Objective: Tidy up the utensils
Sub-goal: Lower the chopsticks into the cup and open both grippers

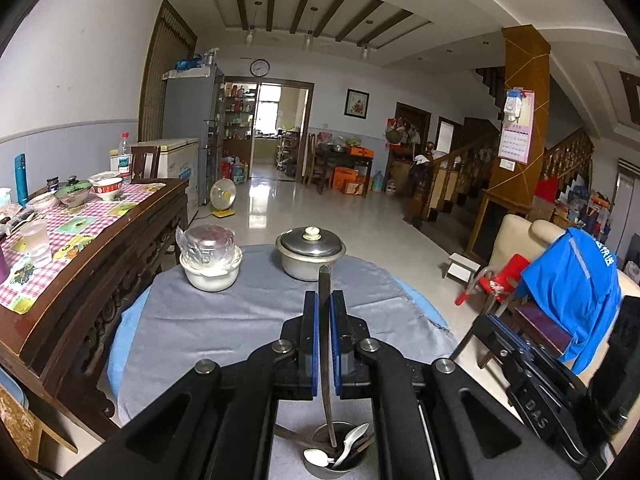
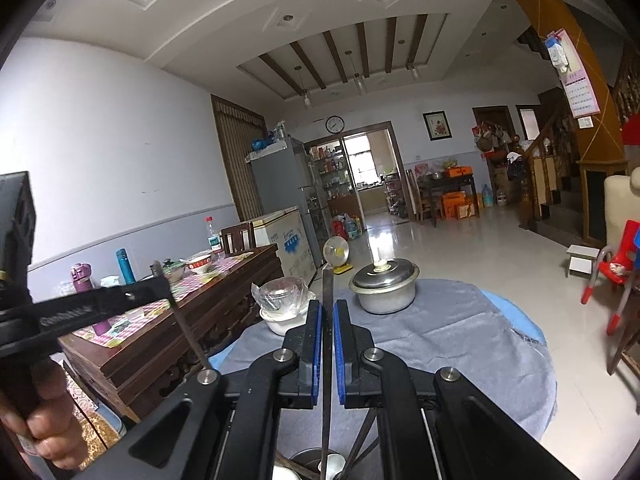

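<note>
Steel cup: near edge of the grey-clothed worktop, holding spoons.
Left tongs: clamped on an upright utensil handle.
Right tongs: pinching another handle.
Lidded pot: far side.

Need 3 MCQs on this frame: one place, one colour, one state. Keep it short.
1. Where is the lidded metal pot?
A. on the round grey-clothed table
B. on the checkered sideboard
C. on the floor

2. What colour are the jaw pads on the left gripper?
A. red
B. blue
C. white

3. How is the right gripper?
A. wide open
B. shut on a metal utensil handle
C. out of view

Answers:
1 A, it stands on the grey cloth.
2 B, blue strips line both jaws.
3 B, the handle is pinched between its pads.
</note>
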`<state>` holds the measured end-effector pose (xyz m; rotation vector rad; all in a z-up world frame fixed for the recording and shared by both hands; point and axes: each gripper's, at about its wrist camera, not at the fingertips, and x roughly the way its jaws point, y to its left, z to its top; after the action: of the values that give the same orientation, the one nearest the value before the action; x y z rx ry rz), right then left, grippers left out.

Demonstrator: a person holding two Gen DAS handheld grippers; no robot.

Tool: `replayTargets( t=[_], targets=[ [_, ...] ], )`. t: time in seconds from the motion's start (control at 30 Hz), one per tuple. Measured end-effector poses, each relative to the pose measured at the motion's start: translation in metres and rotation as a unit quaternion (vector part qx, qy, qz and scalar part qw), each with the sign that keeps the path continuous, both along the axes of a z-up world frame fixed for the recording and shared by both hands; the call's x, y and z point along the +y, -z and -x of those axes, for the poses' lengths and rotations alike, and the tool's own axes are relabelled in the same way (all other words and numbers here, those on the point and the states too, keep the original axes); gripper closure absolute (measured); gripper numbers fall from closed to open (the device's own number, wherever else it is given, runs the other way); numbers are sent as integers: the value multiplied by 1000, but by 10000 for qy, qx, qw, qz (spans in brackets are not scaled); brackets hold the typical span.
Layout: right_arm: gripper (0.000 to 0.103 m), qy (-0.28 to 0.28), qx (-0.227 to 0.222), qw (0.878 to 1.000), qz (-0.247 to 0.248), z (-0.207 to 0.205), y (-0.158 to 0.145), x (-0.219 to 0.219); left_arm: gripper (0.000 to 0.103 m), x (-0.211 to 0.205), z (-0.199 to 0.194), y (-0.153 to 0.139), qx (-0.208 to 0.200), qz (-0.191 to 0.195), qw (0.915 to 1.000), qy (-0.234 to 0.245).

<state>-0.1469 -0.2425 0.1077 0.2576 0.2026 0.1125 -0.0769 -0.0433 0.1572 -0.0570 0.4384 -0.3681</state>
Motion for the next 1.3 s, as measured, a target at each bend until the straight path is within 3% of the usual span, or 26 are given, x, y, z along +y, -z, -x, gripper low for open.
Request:
replayTargets(
  t=[1.3],
  targets=[
    [96,-26,193,9998,-47,-10,16,7,97,-6,-16,32,391,-28,9990,-223]
  ],
)
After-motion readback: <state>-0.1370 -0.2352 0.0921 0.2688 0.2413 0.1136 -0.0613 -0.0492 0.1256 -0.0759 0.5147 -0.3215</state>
